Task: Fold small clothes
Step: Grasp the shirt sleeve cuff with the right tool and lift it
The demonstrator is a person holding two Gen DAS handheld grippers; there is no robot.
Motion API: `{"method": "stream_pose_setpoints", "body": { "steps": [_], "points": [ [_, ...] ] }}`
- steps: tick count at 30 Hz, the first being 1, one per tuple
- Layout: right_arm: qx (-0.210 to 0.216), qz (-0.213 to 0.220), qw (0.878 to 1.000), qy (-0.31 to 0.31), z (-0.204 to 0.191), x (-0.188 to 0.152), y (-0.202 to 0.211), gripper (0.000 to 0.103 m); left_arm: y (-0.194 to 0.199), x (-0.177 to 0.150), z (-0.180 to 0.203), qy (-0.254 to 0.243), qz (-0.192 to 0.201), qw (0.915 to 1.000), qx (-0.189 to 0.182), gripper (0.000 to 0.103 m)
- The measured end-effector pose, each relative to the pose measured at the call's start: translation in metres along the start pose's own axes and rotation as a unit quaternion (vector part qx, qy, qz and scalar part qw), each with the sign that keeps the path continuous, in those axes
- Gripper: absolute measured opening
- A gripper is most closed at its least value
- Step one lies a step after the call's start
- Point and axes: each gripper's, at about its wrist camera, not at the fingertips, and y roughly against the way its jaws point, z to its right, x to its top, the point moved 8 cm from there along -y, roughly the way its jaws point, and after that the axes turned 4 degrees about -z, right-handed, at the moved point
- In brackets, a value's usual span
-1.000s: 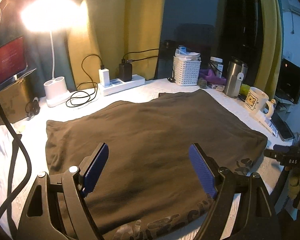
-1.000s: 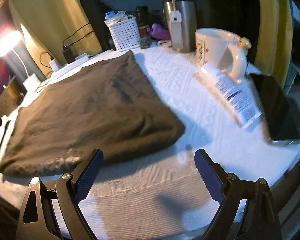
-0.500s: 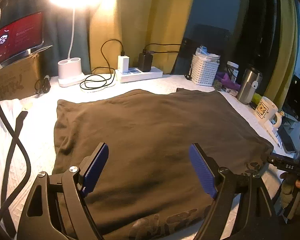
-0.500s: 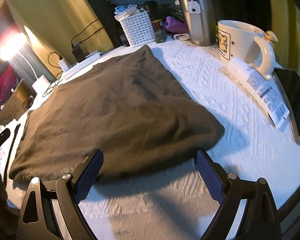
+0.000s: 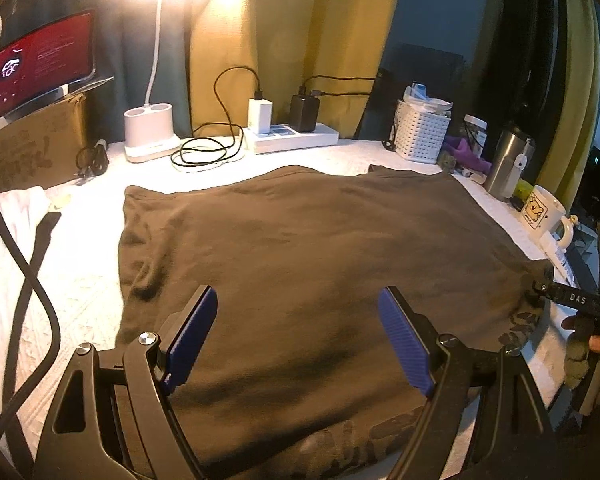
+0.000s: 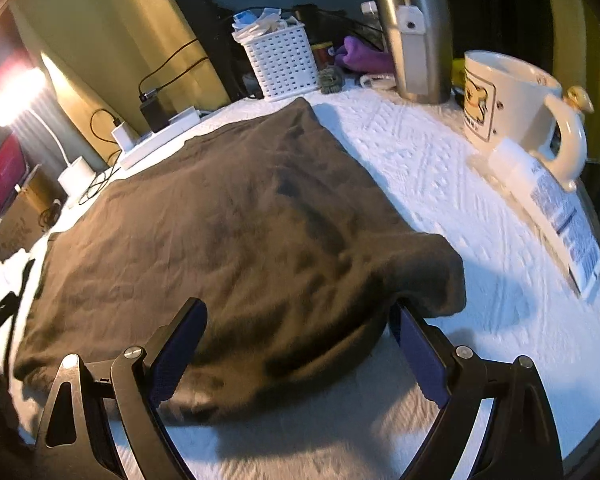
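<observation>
Garment [image 5: 320, 264] spread flat on the cloth-covered table [image 5: 88, 280], filling its middle. Far left: cardboard box [image 5: 32, 152] with a screen [image 5: 40, 68] on it; lamp base [image 5: 150, 132] to its right, then a coiled cable [image 5: 204, 154] and a power strip [image 5: 294, 138] carrying two chargers. Far right: basket [image 6: 282, 60], tumbler [image 6: 418, 36] to its right, mug [image 6: 516, 108] nearer, tube [image 6: 556, 208] lying just before the mug. Left gripper [image 5: 298, 340] over the garment's near edge, jaws wide; right gripper [image 6: 300, 360] straddling the garment's near right corner, jaws apart
</observation>
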Motion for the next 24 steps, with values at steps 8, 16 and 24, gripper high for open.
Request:
{"method": "stream_pose_setpoints", "body": {
  "steps": [8, 16, 24],
  "points": [
    [-0.038, -0.006, 0.999, 0.016, -0.009, 0.012, -0.016, 0.074, -0.007, -0.006, -0.014, 0.018, -0.008, 0.9998, -0.004, 0.083],
    [-0.052, -0.003, 0.999, -0.017, -0.005, 0.024, -0.024, 0.074, -0.013, -0.01, -0.019, 0.024, -0.018, 0.9995, -0.013, 0.083],
    [-0.067, -0.007, 0.996, -0.056, 0.006, 0.016, -0.014, 0.076, -0.019, -0.013, -0.025, 0.032, -0.022, 0.9991, -0.016, 0.083]
  ]
}}
